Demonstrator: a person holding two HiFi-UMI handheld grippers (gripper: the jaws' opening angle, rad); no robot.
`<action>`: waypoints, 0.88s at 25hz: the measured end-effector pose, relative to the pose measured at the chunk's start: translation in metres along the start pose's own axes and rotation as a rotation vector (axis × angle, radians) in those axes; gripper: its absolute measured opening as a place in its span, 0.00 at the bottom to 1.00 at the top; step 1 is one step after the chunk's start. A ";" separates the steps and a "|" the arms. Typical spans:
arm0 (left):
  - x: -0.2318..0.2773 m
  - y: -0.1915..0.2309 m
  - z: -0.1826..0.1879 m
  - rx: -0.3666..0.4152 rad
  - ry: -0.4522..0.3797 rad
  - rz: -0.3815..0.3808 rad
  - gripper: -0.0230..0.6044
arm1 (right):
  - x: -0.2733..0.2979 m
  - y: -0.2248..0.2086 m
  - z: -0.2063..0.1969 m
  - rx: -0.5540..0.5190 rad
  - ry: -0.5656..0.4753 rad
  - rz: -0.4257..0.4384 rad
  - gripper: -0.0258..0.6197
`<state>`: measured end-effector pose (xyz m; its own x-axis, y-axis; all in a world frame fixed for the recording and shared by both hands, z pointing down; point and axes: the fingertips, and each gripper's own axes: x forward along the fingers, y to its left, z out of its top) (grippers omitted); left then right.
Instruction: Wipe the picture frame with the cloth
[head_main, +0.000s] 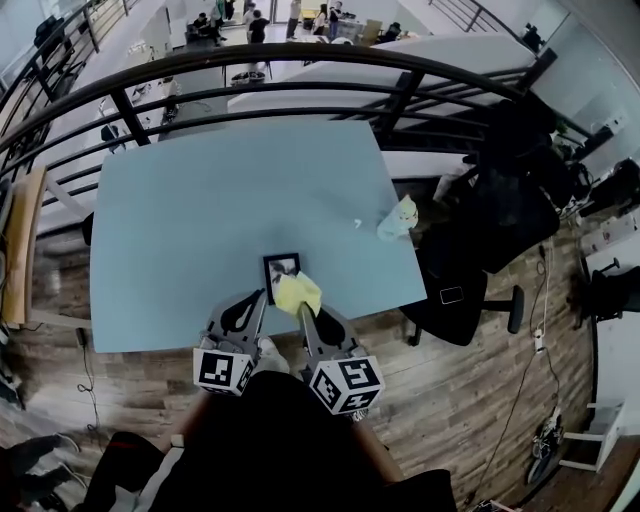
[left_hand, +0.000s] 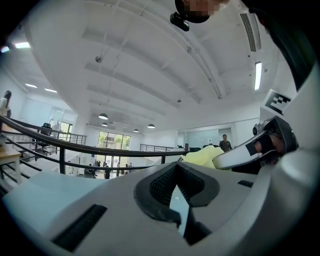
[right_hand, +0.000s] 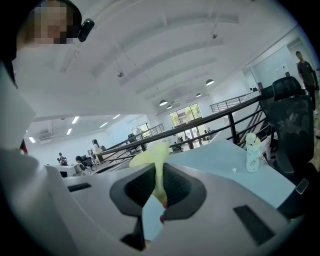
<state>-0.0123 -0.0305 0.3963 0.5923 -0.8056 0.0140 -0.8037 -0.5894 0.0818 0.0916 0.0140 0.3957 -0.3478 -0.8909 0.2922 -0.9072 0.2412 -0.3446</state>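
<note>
Right claw (head_main: 300, 306) pinches cloth (head_main: 298, 292) over the picture frame (head_main: 279, 266), worktop's (head_main: 200, 220) near edge; left claw (head_main: 261, 294) closed, empty; wiping seems underway.

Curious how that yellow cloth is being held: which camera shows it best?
The right gripper view: the yellow cloth stands pinched in the jaws of the right hand-held gripper. The head view shows it from above, overlapping a corner of the picture frame; the left gripper view catches only a yellow fold.

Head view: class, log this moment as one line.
right gripper shut on cloth | cloth at picture frame corner | left gripper shut, empty
</note>
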 end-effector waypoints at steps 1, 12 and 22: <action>0.003 0.004 -0.002 0.002 0.004 0.005 0.04 | 0.007 -0.001 0.000 0.001 0.006 0.004 0.09; 0.025 0.031 -0.022 0.013 0.047 0.048 0.04 | 0.062 -0.007 -0.010 0.009 0.081 0.064 0.09; 0.053 0.033 -0.039 0.029 0.099 0.107 0.04 | 0.093 -0.037 -0.015 0.029 0.144 0.103 0.09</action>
<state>-0.0055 -0.0905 0.4387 0.5051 -0.8548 0.1191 -0.8628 -0.5035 0.0455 0.0895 -0.0719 0.4494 -0.4709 -0.7972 0.3777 -0.8584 0.3154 -0.4046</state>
